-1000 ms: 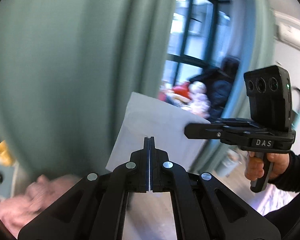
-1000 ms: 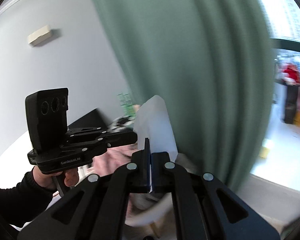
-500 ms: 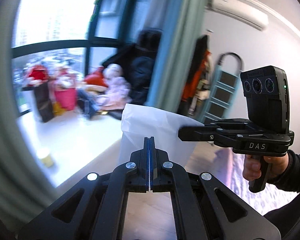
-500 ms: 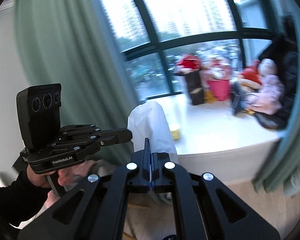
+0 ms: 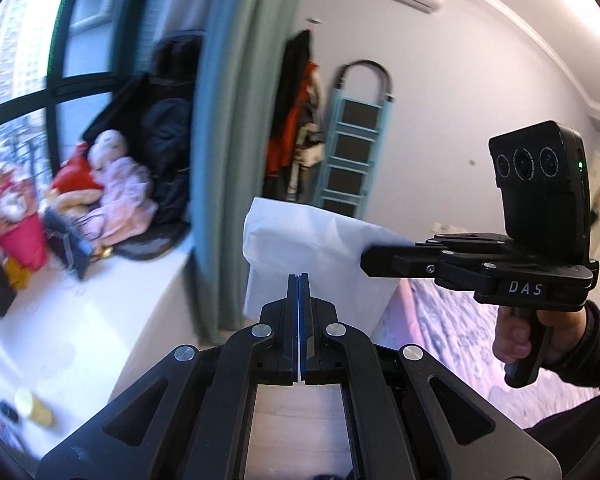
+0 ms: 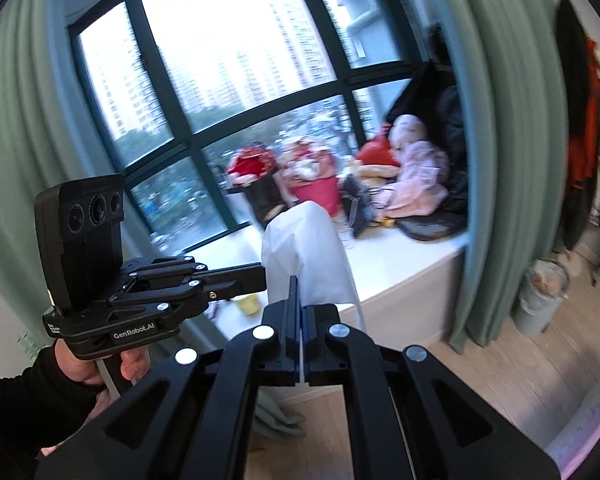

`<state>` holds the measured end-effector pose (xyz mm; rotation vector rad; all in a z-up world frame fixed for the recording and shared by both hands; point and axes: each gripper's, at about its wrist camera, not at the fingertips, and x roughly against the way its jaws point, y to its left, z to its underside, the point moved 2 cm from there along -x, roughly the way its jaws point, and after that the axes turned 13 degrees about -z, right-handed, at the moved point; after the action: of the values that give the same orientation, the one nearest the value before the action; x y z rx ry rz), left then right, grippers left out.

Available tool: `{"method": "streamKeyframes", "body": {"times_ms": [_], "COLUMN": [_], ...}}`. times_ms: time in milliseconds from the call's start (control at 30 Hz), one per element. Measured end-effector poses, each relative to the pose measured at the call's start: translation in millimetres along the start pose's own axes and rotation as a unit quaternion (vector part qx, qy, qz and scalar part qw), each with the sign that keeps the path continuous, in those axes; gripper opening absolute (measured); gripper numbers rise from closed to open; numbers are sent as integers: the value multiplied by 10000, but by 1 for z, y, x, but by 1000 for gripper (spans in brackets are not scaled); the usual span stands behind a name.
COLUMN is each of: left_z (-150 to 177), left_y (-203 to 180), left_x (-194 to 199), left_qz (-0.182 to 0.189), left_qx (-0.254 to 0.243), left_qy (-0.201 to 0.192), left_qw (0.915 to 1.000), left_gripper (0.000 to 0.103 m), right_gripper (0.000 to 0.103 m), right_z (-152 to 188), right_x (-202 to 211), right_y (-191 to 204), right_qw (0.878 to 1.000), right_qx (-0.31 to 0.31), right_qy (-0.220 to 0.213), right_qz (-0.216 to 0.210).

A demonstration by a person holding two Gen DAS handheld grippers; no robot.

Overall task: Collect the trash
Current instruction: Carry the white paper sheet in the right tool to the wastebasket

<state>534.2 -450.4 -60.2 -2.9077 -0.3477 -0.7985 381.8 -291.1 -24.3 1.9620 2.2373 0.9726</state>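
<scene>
A white bag (image 5: 312, 240) hangs stretched in the air between my two grippers. My left gripper (image 5: 298, 280) is shut on its near edge, the thin film pinched between the blue pads. In the left wrist view my right gripper (image 5: 370, 260) comes in from the right, held by a hand, and is shut on the bag's far edge. The right wrist view shows the same bag (image 6: 304, 240) edge-on, rising above my shut right gripper (image 6: 298, 284). There my left gripper (image 6: 260, 276) clamps the bag from the left. The inside of the bag is hidden.
A white window sill (image 6: 388, 264) carries dolls, bags and a yellow cup (image 6: 247, 303). Green curtains (image 6: 496, 160) flank it. A grey bin (image 6: 542, 296) stands on the wooden floor at the right. A blue stepladder (image 5: 352, 152) leans on the wall beside a bed (image 5: 452, 320) with a pink cover.
Both views have swung from the green curtain across the window to the sill and the room's right side. The white bag stays clamped between both shut grippers.
</scene>
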Motion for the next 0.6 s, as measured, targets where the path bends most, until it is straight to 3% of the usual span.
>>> {"method": "streamKeyframes", "body": {"times_ms": [367,600], "left_z": [-26,-52], "left_y": [-42,-76], "left_x": [-98,-178], "left_qz": [993,1273], "left_qx": [-442,-672], "left_qy": [303,509], "left_qw": [9936,9883], "left_gripper": [0,0], "right_gripper": [3,3], "right_z": [5,0], "right_x": [44,66], "right_y": [-63,-136], "right_qw": [9925,9860], "right_qx": [-557,-882], "right_qy": [-261,-427], "right_qz": [1055,1349]}}
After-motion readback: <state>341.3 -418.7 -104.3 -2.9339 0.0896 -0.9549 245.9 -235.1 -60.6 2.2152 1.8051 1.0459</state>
